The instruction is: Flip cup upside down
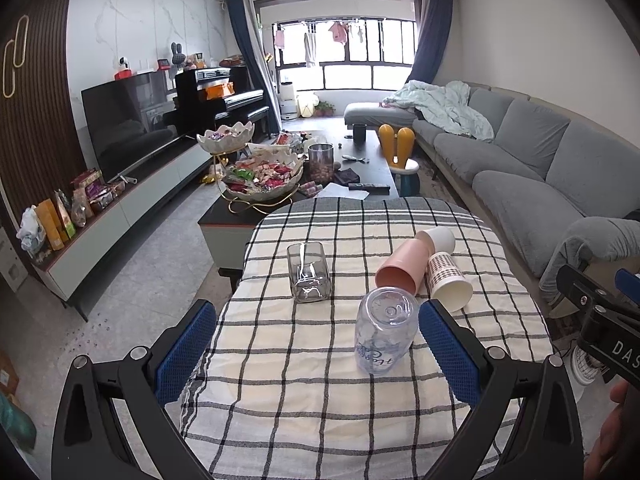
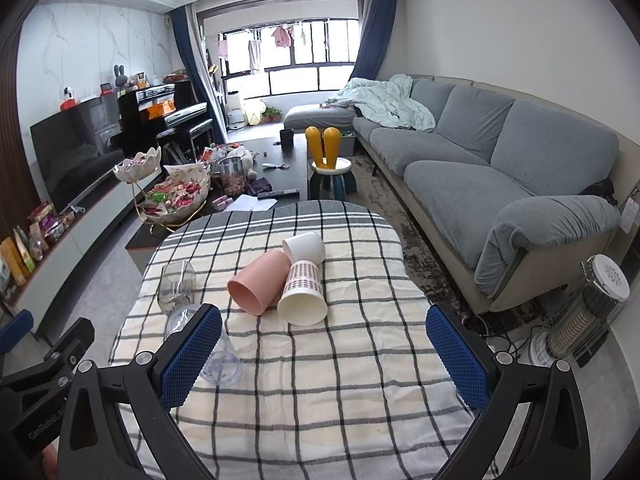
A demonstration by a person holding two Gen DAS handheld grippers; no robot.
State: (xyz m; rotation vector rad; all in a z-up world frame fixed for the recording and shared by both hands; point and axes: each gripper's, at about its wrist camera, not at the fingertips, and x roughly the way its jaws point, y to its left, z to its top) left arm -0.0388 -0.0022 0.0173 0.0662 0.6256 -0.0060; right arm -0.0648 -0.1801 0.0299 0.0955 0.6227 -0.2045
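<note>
A clear plastic cup with blue print (image 1: 382, 330) stands upside down on the checked tablecloth (image 1: 304, 400), between my left gripper's (image 1: 316, 350) open blue pads, nearer the right pad and apart from it. In the right wrist view the same cup (image 2: 218, 354) is partly hidden behind my right gripper's left pad (image 2: 190, 354). My right gripper (image 2: 324, 354) is open and empty. A square clear glass (image 1: 308, 272) lies on its side. A pink cup (image 1: 400, 266), a patterned paper cup (image 1: 446, 280) and a white cup (image 1: 438, 238) lie on their sides, bunched together.
The small cloth-covered table ends close on all sides. Behind it is a dark coffee table (image 1: 372, 164) with snack bowls and a jar. A grey sofa (image 2: 500, 176) runs along the right, a heater (image 2: 588, 312) stands on the floor, and a TV cabinet (image 1: 120, 208) is on the left.
</note>
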